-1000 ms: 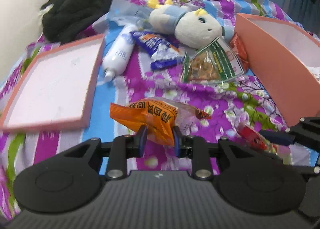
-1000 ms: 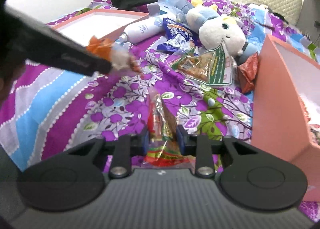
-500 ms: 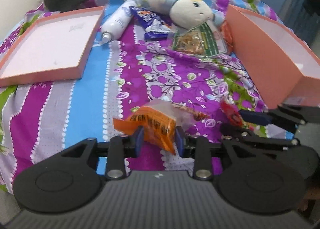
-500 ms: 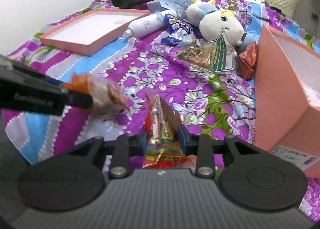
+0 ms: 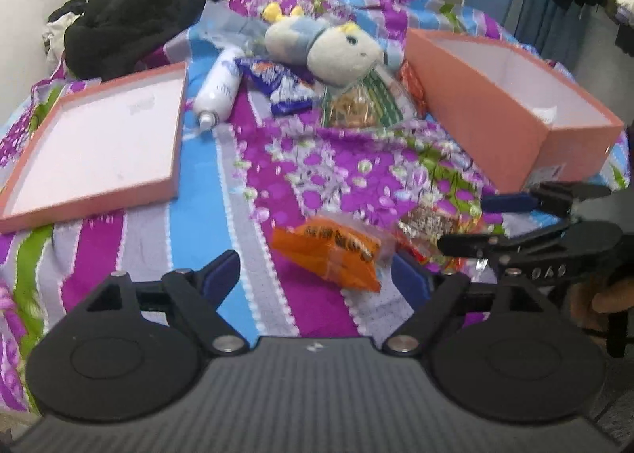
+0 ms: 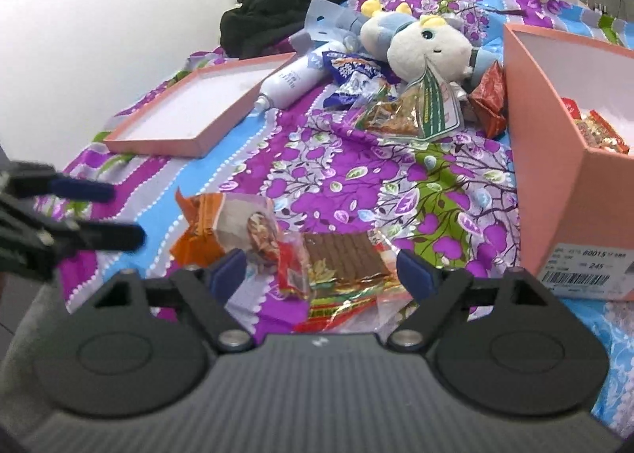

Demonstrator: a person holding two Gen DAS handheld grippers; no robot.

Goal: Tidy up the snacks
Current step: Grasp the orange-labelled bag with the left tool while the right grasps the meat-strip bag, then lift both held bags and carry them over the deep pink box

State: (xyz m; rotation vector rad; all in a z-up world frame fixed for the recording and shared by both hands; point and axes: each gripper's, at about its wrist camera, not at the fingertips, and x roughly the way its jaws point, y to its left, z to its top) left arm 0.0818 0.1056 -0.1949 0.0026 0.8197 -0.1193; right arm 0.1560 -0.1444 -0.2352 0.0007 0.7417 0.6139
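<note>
An orange snack packet lies on the bedspread just ahead of my open left gripper; it also shows in the right wrist view. A red and brown snack packet lies between the spread fingers of my open right gripper; it shows in the left wrist view beside the orange one. Both packets lie near the bed's front edge. Further back lie a blue packet, a green packet and a red packet. The pink box at the right holds some snacks.
The box's pink lid lies open side up at the left. A white bottle and a plush toy lie at the back among the packets. Black clothes are heaped at the far left by the wall.
Both grippers have opened and let go of their packets. The orange and the red-brown packet now lie side by side on the bedspread near the front edge.
</note>
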